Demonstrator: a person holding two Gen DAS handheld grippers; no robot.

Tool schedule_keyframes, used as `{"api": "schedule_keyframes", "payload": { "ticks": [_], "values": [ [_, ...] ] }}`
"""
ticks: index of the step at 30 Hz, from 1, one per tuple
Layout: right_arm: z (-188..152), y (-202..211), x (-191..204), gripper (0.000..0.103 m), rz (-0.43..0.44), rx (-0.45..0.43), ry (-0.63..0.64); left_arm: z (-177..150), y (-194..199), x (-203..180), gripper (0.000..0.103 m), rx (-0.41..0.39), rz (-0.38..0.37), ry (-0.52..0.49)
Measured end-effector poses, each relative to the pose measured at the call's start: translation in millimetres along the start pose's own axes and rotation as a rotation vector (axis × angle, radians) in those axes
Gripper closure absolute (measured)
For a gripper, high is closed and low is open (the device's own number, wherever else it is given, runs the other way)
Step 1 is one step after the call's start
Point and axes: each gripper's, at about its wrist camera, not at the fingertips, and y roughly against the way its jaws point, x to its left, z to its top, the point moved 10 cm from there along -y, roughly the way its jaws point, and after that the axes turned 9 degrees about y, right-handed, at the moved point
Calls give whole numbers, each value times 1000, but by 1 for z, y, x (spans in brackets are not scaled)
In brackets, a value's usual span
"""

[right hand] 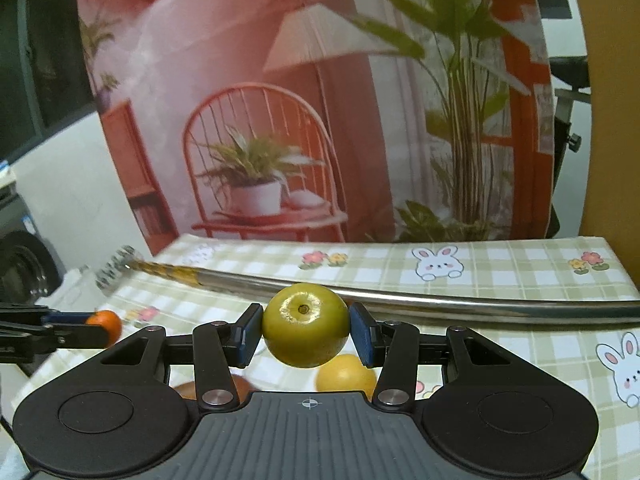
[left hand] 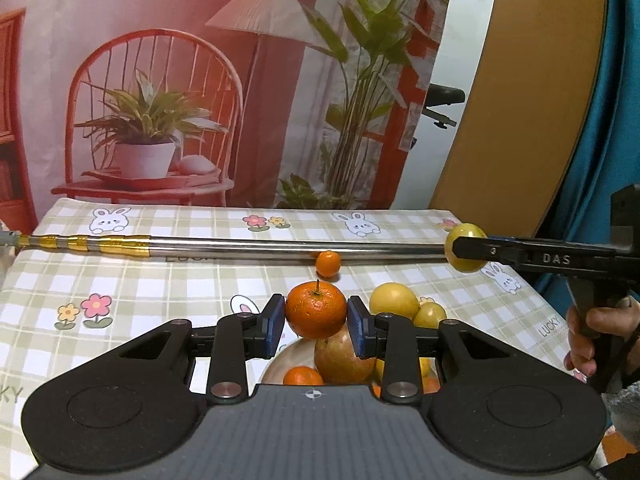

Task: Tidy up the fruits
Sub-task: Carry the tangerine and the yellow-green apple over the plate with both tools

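On right gripper: "DAS"

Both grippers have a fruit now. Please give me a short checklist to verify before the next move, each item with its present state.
1. Left gripper shut on the orange: ok.
2. Right gripper shut on the green fruit: ok.
3. Both fruits lifted clear of the table: ok.
4. Metal rod lies across the table ahead: not ok.
5. Small orange loose beside the rod: not ok.
6. Room left in the bowl: cannot tell.
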Motion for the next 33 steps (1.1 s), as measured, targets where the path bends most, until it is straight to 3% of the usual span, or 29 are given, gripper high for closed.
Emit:
{"api": "schedule_keyframes", "payload": {
  "ticks": [9, 21, 33],
  "values": [
    [-23, 33, 29, 60, 54, 17, -27, -25, 20, -8, 67, 34, -4, 0],
    [-61, 28, 81, 60, 112, 102, 40, -75, -3, 9, 67, 131, -7, 38],
    [-70, 17, 86, 60, 121, 135, 33, -101, -19, 23, 67, 196, 5, 45]
  ]
}}
